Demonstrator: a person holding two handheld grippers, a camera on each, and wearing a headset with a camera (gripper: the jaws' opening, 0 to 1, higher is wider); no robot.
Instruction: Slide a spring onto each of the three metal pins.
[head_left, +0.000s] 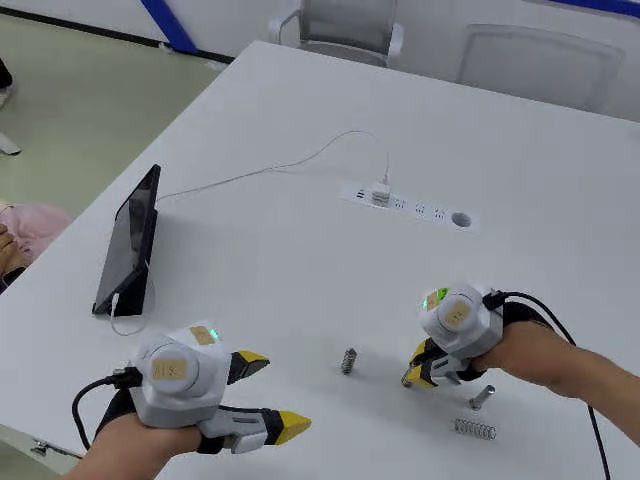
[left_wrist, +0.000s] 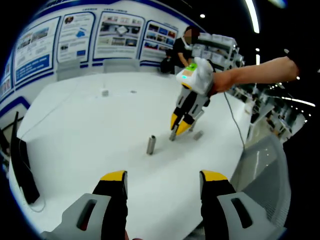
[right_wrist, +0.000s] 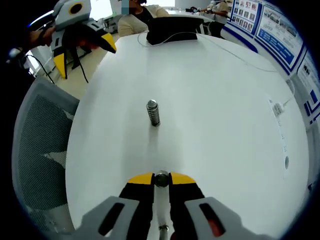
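Note:
One metal pin with a spring on it (head_left: 348, 360) stands upright on the white table (head_left: 300, 260); it is also in the left gripper view (left_wrist: 151, 144) and the right gripper view (right_wrist: 153, 112). My right gripper (head_left: 417, 368) (left_wrist: 180, 126) (right_wrist: 161, 181) is shut on a bare metal pin (head_left: 407, 380) (right_wrist: 161, 178), held low over the table. Another bare pin (head_left: 482, 397) (left_wrist: 198, 135) lies right of it, with a loose spring (head_left: 474, 429) just beyond. My left gripper (head_left: 272, 392) (left_wrist: 164, 177) (right_wrist: 82, 47) hovers open and holds nothing, left of the sprung pin.
A tablet on a stand (head_left: 130, 245) sits at the table's left edge, its cable running to a power strip (head_left: 410, 205) mid-table. Chairs (head_left: 345, 25) stand at the far side. A mesh chair (right_wrist: 40, 145) is beside the near edge.

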